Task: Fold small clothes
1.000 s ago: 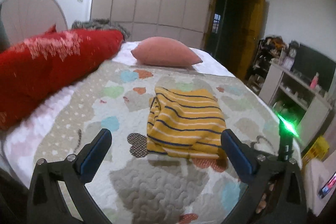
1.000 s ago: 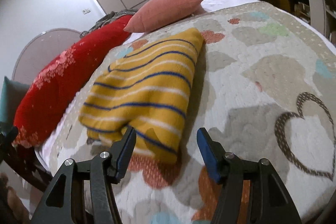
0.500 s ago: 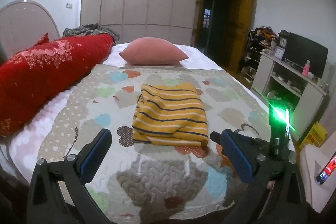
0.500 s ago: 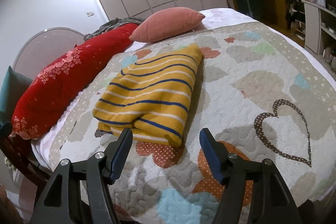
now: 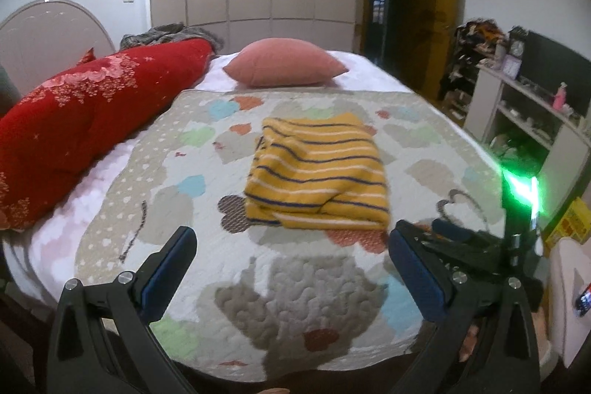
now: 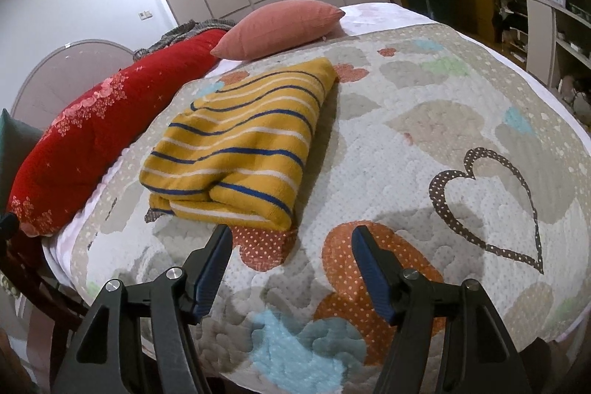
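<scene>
Both grippers drawn back from folded striped sweater [image 5: 317, 172] since earlier frames; more quilt [image 5: 306, 298] now seen between tips and garment. Left gripper [image 5: 291, 246] spread wide, nothing held. Right gripper [image 6: 291, 242] likewise released, empty. Sweater [image 6: 240, 143] laid flat on quilt [image 6: 424, 143], just ahead of right gripper, toward its left finger; well ahead of left gripper, centred.

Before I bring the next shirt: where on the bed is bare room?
Free quilt lies right of the striped top and before it, near both open hand-held grippers. Crowded: red bolster left, pink pillow behind.
</scene>
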`<state>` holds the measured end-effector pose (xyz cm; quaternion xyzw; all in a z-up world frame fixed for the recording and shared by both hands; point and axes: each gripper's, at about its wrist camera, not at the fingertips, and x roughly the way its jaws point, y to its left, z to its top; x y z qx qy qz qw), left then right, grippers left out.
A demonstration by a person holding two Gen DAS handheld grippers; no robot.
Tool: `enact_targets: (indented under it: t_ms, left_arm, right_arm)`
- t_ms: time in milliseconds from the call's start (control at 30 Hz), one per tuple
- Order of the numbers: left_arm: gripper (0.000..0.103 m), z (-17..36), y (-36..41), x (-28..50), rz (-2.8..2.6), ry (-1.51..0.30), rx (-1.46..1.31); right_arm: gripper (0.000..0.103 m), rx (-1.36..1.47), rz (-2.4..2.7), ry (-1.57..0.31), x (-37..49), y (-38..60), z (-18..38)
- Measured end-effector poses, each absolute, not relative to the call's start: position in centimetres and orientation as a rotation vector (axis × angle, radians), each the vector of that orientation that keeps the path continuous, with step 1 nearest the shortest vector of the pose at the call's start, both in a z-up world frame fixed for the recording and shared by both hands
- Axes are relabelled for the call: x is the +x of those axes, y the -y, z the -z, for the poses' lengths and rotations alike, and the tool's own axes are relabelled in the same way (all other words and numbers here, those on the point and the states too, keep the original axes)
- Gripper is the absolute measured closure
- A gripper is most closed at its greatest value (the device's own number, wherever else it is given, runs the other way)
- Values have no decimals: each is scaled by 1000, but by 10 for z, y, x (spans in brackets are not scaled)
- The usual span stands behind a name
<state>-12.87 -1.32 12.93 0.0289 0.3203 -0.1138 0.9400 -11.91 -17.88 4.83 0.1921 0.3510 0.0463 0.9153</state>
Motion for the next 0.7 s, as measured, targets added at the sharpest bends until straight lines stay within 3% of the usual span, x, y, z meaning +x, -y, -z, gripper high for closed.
enact_targets:
  t_ms: [700]
  left_arm:
    - [0,-116,7,-126,207,-703,67]
  right_arm:
    - [28,331,-93,-773,-112,158,-40]
